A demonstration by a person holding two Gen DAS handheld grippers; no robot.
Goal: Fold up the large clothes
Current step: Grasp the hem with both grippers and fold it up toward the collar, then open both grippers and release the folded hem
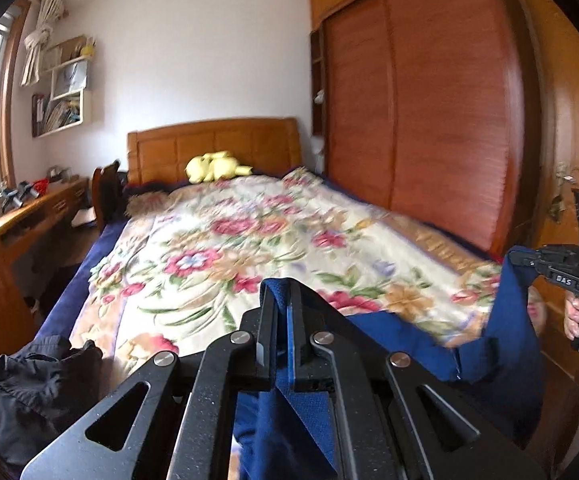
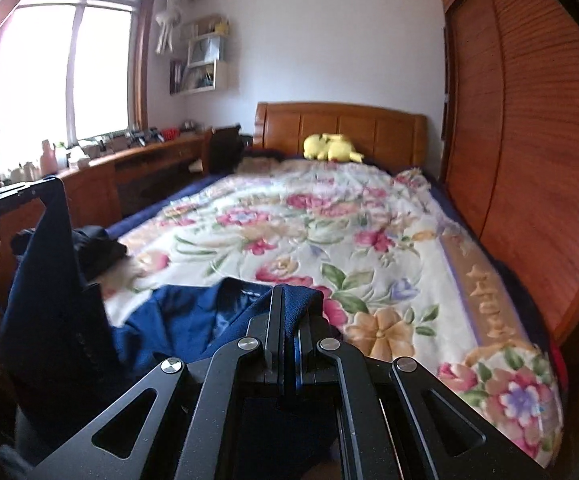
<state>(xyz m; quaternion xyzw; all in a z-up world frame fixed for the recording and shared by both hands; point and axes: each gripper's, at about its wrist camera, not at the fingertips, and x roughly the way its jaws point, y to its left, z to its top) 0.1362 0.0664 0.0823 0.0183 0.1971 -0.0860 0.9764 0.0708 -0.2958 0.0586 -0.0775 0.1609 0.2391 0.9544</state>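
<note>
A navy blue jacket [image 1: 501,344] hangs stretched between both grippers above the foot of the bed. My left gripper [image 1: 283,286] is shut on a fold of its blue cloth. My right gripper [image 2: 293,292] is shut on another part of the same jacket [image 2: 177,320], whose collar and lining sag onto the floral blanket [image 2: 329,232]. In the left wrist view the right gripper [image 1: 519,254] shows at the right edge, pinching the cloth, with a hand below it. In the right wrist view the left gripper [image 2: 47,184] holds up a sleeve at the far left.
The bed has a wooden headboard [image 1: 213,144] and a yellow plush toy [image 1: 215,166] at its head. A dark garment [image 1: 29,384] lies at the bed's near left corner. A wooden desk [image 1: 21,216] runs along the left, a wardrobe [image 1: 421,112] along the right.
</note>
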